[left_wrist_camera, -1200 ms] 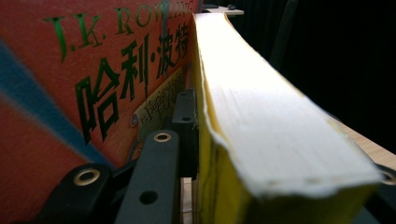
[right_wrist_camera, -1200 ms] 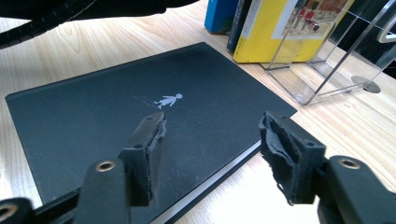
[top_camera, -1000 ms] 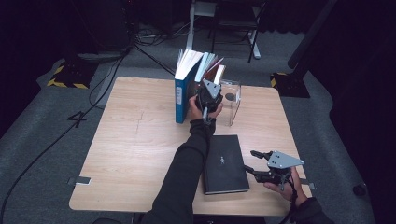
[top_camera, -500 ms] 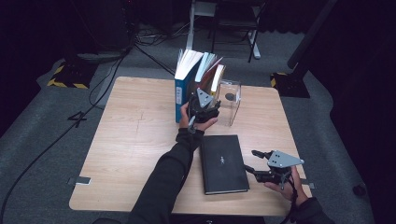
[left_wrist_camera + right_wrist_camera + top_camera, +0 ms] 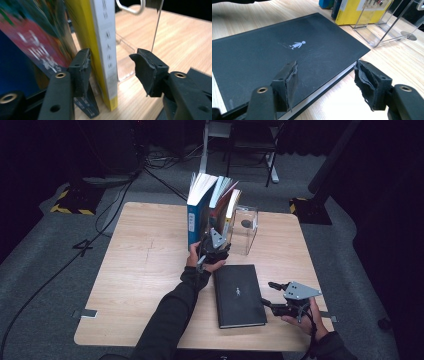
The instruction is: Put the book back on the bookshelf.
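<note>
Several books stand upright at the table's back, among them a blue book (image 5: pixel 194 217) and a yellow book (image 5: pixel 231 211) with a white spine (image 5: pixel 108 47). My left gripper (image 5: pixel 216 231) (image 5: pixel 112 67) is open, with its jaws on either side of that yellow book's lower spine and not pressing on it. A black book (image 5: pixel 239 295) (image 5: pixel 274 50) with a small white figure lies flat near the front. My right gripper (image 5: pixel 268 293) (image 5: pixel 327 82) is open at the black book's right edge, one jaw over the cover, the other over bare table.
A clear acrylic stand (image 5: pixel 246 231) (image 5: pixel 127 50) (image 5: pixel 387 27) sits just right of the upright books, touching the yellow one. The wooden table (image 5: pixel 140 270) has bare room at the left. Chair legs and cables lie on the floor behind.
My left gripper has come down and toward the near side along the upright books, from their upper part to their base. The right gripper and the black book have not moved.
</note>
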`<action>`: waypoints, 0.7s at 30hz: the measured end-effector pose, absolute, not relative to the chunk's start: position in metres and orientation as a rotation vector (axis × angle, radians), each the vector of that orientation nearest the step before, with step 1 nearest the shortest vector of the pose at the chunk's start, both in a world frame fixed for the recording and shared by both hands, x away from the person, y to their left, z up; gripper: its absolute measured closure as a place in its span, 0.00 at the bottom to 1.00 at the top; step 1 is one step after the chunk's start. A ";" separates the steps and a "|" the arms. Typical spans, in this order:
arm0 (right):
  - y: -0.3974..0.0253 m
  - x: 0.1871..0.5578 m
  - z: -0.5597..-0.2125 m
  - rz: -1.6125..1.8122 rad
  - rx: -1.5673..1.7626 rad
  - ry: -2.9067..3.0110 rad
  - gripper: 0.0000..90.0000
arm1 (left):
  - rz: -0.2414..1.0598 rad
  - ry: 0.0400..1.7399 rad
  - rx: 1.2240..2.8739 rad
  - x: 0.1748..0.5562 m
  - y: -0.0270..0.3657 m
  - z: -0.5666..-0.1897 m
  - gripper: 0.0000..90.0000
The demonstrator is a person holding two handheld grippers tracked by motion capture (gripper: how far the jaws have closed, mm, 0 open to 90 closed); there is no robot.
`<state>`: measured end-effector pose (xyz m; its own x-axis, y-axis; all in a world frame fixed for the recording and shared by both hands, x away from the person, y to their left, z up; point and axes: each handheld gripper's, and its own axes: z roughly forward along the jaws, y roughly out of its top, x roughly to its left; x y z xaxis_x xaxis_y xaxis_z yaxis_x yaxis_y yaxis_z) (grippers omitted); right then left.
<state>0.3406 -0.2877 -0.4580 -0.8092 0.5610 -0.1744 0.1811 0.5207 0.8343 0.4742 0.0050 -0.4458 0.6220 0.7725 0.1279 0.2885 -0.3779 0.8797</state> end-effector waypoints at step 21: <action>-0.284 0.341 -0.461 1.196 0.598 2.353 0.40 | 0.653 0.941 2.016 0.498 -0.004 -0.464 0.74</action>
<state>0.3409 -0.2840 -0.4611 -0.8137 0.5527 -0.1801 0.1803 0.5344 0.8258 0.4982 -0.0044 -0.4640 0.5900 0.7994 0.1137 0.3862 -0.4031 0.8297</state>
